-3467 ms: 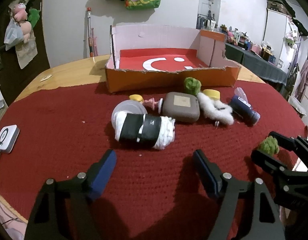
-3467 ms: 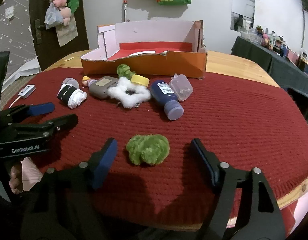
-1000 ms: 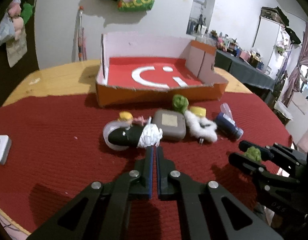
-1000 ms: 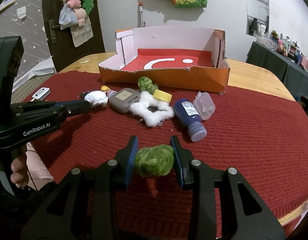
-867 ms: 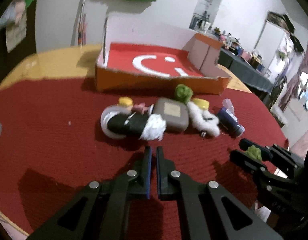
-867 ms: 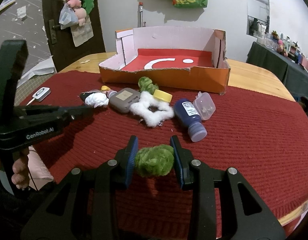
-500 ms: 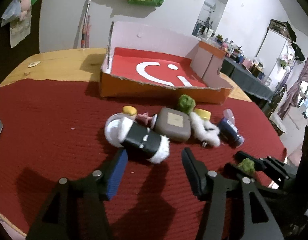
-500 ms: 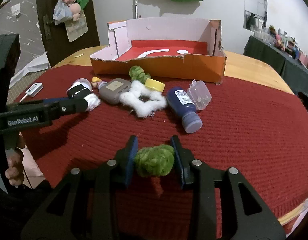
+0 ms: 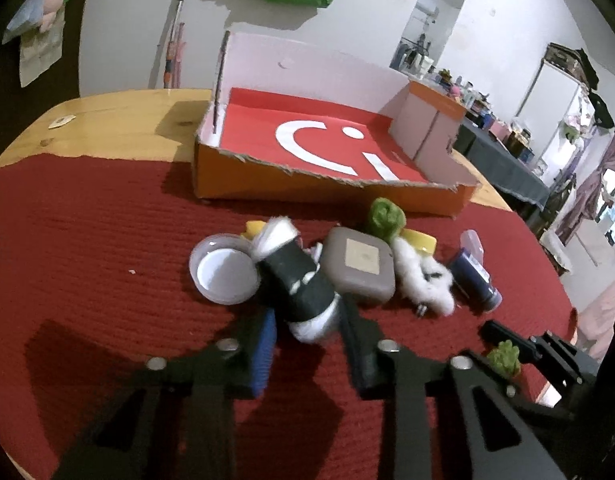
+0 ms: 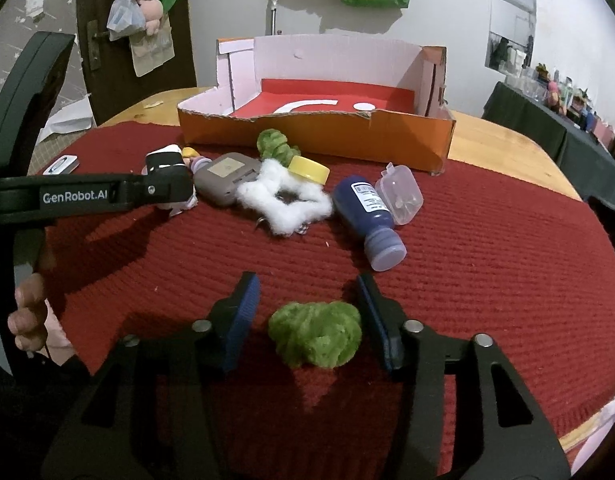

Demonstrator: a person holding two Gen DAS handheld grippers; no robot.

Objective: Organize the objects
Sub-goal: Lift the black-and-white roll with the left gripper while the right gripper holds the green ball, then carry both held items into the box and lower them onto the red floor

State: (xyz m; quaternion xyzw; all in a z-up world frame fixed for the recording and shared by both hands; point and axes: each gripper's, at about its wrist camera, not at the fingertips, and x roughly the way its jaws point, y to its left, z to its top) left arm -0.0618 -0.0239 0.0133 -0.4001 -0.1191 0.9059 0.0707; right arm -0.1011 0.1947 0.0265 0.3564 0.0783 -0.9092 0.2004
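A black-and-white rolled cloth (image 9: 299, 284) lies end-on in the pile on the red cloth. My left gripper (image 9: 309, 340) is closing, and its pads press the roll's near white end from both sides. In the right wrist view one left finger (image 10: 163, 190) covers that roll. A green pompom (image 10: 315, 338) rests on the cloth between the fingers of my right gripper (image 10: 309, 320). Those jaws stand slightly apart, with a gap at the left pad. The orange cardboard box (image 9: 307, 188) with a red floor stands behind the pile.
The pile holds a grey square case (image 9: 359, 264), a white fluffy star (image 9: 423, 280), a blue bottle (image 10: 371, 216), a clear small box (image 10: 401, 196), a yellow cap (image 10: 307, 170), a clear round lid (image 9: 223, 272) and a second green pompom (image 9: 383, 216). A white device (image 10: 61, 164) lies far left.
The left jaws were shut, spread wide, then closed in on the roll, which swung from crosswise to end-on. The right jaws have eased apart from the green pompom.
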